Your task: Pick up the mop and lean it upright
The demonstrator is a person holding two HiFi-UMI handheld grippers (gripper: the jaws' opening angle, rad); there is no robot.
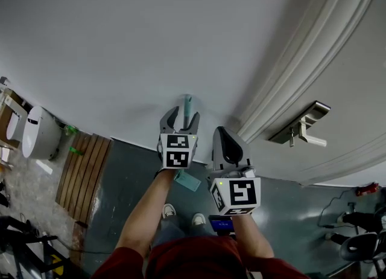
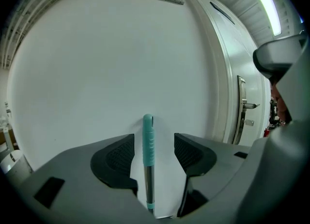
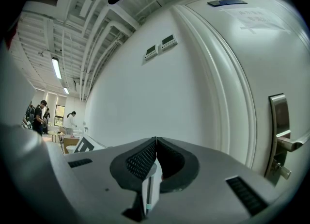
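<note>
The mop stands upright against the white wall. Its teal grip tops a silver shaft, and the teal mop head rests on the floor by my feet. My left gripper is open around the grip; a gap shows on both sides between the pads and the handle. My right gripper is just to the right of the mop, jaws shut with nothing between them. A bit of the shaft shows below them.
A white door with a metal lever handle and its moulded frame lie to the right. A white bin and a slatted wooden board sit to the left. Dark chairs and cables are at lower right.
</note>
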